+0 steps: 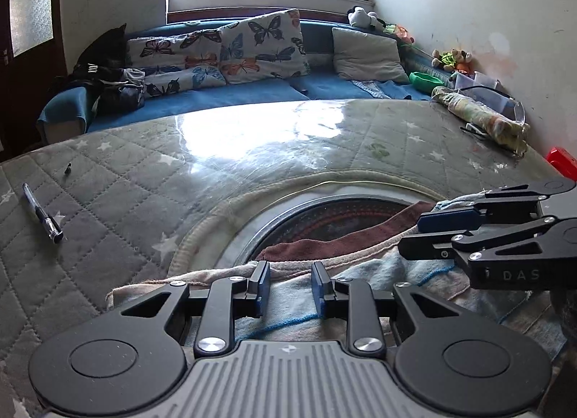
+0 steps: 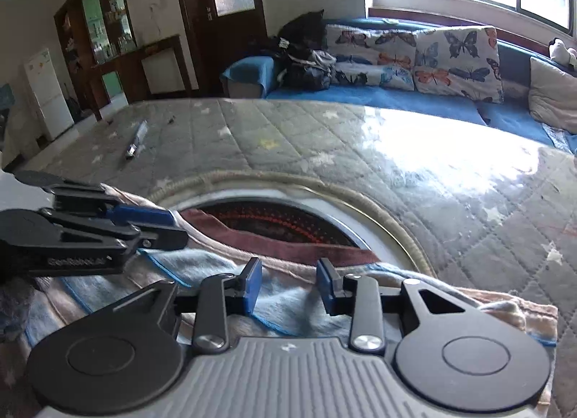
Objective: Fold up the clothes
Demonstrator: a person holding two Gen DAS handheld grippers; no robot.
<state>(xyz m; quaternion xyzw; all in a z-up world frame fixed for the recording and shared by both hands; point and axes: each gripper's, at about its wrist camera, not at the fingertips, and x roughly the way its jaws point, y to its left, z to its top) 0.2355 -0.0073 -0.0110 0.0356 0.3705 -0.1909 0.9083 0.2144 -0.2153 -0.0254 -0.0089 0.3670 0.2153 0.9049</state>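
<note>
We are hovering both tongs over the pale blue-edged cloth (image 1: 404, 274), which is lying bunched at the near edge of the quilted worktop (image 1: 151, 173), partly overlapping a brown cloth (image 1: 335, 243) and a round opening (image 1: 346, 212). The left tongs (image 1: 290, 286) and right tongs (image 2: 288, 284) are standing parted, gripping nothing. It seems we are between pinches, early or late in a fold; edges are hard to trace. A pen (image 1: 42, 213) is lying well apart, not obstructing us.
</note>
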